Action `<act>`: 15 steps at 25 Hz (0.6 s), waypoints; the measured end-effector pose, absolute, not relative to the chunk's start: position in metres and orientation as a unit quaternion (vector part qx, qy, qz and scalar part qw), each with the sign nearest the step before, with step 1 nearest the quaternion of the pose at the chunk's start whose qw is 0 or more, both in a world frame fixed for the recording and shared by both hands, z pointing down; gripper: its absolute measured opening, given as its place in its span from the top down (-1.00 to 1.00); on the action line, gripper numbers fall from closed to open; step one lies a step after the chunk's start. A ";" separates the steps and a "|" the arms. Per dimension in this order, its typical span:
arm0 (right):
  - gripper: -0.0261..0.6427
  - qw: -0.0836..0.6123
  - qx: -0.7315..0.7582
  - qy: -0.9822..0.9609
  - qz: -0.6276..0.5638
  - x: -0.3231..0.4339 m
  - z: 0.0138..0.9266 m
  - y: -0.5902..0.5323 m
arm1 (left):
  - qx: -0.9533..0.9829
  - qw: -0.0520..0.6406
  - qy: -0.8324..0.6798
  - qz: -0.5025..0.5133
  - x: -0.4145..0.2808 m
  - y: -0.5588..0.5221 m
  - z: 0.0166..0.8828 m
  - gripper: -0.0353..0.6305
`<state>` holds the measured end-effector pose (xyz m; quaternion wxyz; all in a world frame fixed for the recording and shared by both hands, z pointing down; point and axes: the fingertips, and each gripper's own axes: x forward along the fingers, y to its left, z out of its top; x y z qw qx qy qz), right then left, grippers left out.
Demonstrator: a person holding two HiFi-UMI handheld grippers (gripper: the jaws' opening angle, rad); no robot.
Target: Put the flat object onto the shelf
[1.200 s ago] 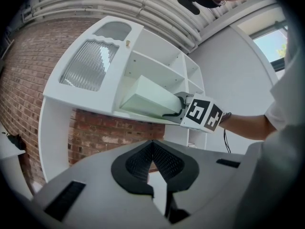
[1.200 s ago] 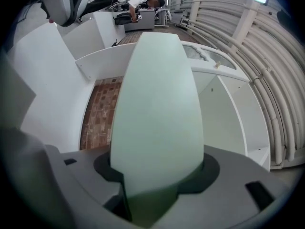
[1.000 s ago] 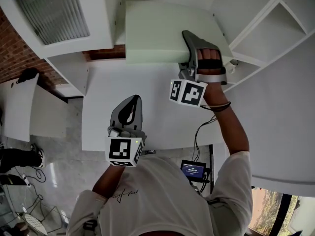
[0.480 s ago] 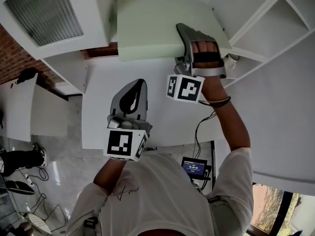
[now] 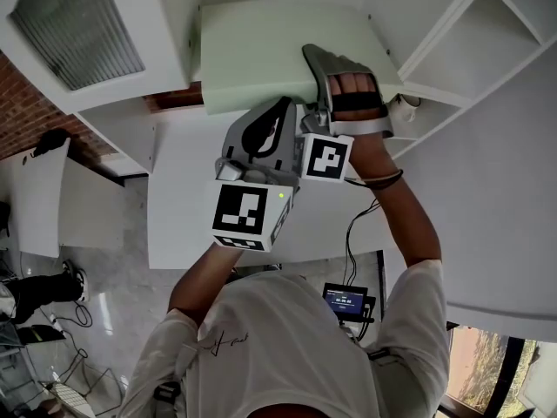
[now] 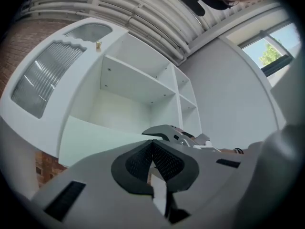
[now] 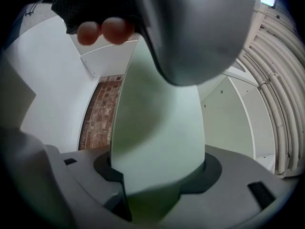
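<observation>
The right gripper (image 5: 316, 66) has its jaws clamped on a pale green flat board (image 5: 257, 50), one jaw over the top face and the other under it, gripping the near edge toward the board's right corner. In the right gripper view the board (image 7: 157, 123) fills the gap between the jaws and runs away from the camera toward the white shelf unit (image 7: 228, 113). The board is held up at the mouth of the shelf unit's large open compartment (image 6: 133, 87), above the white bench (image 5: 183, 198); whether its far edge rests on the shelf cannot be told. The left gripper (image 5: 277, 116) is raised just beside the right gripper's marker cube (image 5: 326, 157), pointing at the board's near edge. Its dark ribbed pads (image 6: 164, 161) meet at the tip with nothing between them.
</observation>
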<state>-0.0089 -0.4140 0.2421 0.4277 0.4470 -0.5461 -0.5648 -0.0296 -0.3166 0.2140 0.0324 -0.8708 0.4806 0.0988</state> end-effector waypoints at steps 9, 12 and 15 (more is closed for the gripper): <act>0.07 0.427 0.433 -0.554 -0.569 -0.008 0.243 -0.415 | -0.873 0.037 0.477 0.096 -0.018 -0.330 0.212 0.85; 0.06 0.426 0.426 -0.559 -0.570 -0.007 0.244 -0.416 | -0.876 0.038 0.472 0.094 -0.015 -0.331 0.213 0.85; 0.05 0.422 0.404 -0.574 -0.574 -0.010 0.248 -0.411 | -0.873 0.037 0.478 0.095 -0.019 -0.334 0.212 0.85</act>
